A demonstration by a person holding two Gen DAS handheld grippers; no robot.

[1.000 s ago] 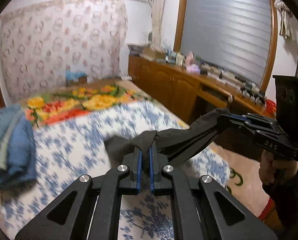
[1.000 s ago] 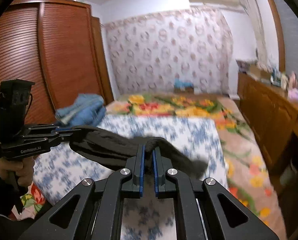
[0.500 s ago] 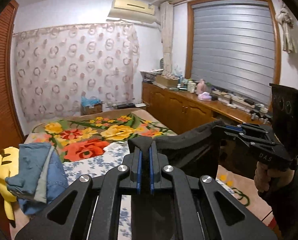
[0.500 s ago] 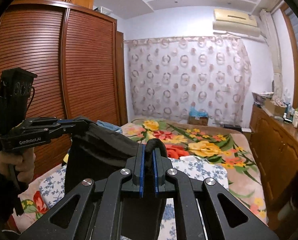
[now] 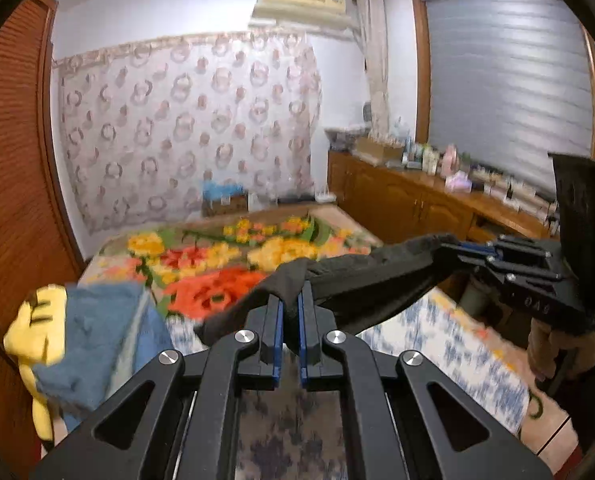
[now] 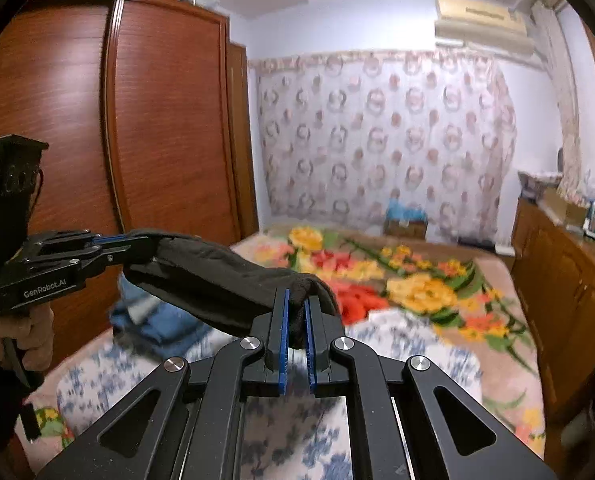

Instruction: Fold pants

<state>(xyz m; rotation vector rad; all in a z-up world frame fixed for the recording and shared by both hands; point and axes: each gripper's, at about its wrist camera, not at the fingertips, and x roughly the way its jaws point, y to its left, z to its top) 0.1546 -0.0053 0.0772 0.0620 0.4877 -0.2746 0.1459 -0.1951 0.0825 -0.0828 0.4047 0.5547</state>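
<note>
Dark grey pants [image 5: 361,276] hang stretched in the air between my two grippers, above the bed. My left gripper [image 5: 290,304] is shut on one end of the pants' edge. My right gripper [image 6: 296,308] is shut on the other end; it shows at the right of the left wrist view [image 5: 461,250]. In the right wrist view the pants [image 6: 213,268] run left to the left gripper [image 6: 117,244]. The lower part of the pants is hidden behind the gripper bodies.
The bed [image 5: 457,356] has a blue-and-white floral sheet and a bright flower blanket [image 5: 225,256] beyond it. Folded blue clothes [image 5: 93,344] and a yellow plush toy [image 5: 37,320] lie at its left. A wooden wardrobe [image 6: 145,128] stands left, a cluttered sideboard [image 5: 425,200] right.
Both grippers have risen with the pants from low over the bed to held up in the air. In the last half second they tilt down slightly, and the pants stay stretched between them.
</note>
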